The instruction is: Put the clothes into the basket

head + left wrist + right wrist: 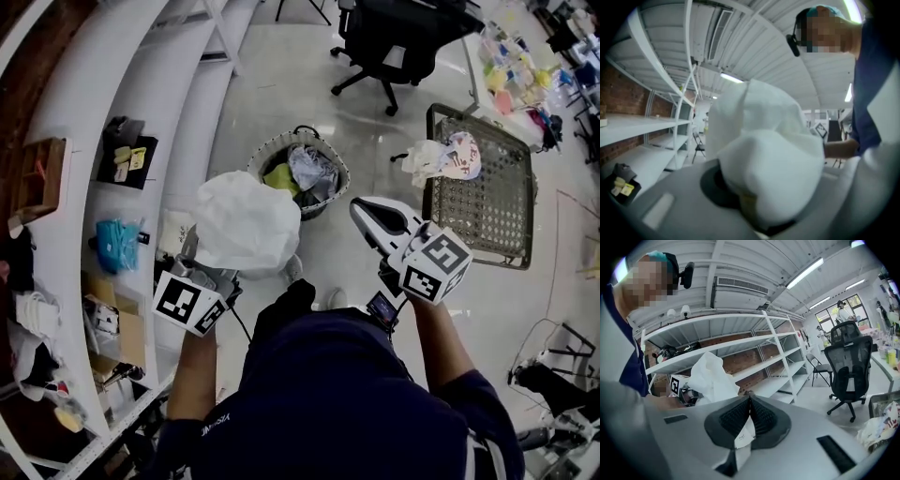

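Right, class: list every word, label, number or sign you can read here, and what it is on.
Nothing reads clearly.
Sleeve: white print, too blurred.
Tag in the right gripper: marks too small.
Left cube and right cube: square markers only, no words.
Printed cloth on the crate: print too small.
White cloth in the left gripper: blank.

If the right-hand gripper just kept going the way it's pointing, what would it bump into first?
The right gripper would most likely meet the white shelving, straight beyond its shut jaws in its own view. The round basket lies under that line, probably too low to hit.
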A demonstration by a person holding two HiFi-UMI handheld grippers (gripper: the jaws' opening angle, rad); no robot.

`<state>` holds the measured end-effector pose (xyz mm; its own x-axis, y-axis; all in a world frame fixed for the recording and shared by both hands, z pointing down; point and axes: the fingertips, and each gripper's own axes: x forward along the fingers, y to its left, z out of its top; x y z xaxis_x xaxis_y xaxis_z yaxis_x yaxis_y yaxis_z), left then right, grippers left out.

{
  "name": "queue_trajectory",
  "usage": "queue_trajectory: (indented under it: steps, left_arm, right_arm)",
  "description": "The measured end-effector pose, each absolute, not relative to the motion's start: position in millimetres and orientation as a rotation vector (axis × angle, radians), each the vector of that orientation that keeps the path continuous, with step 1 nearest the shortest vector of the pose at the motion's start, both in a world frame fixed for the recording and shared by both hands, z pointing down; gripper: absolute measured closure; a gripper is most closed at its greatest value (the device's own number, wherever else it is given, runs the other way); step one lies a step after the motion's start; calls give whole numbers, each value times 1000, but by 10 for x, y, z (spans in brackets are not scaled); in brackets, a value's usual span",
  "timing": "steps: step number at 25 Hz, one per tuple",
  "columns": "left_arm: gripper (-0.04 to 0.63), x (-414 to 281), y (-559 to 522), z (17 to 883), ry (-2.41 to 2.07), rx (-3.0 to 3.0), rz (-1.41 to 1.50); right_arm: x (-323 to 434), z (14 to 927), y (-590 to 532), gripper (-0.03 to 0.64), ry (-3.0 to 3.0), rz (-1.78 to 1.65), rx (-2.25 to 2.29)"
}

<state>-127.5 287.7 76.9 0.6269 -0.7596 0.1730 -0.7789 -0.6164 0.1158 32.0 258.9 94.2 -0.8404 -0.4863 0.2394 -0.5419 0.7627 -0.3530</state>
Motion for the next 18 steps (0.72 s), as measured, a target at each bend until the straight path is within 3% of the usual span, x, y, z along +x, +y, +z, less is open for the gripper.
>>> queue_trajectory:
  steps: [18]
  left_arm:
    - [459,-1843,1910,888,-1158,2682,92]
  right_arm:
    - [-149,940,1737,609,-2713,622,984]
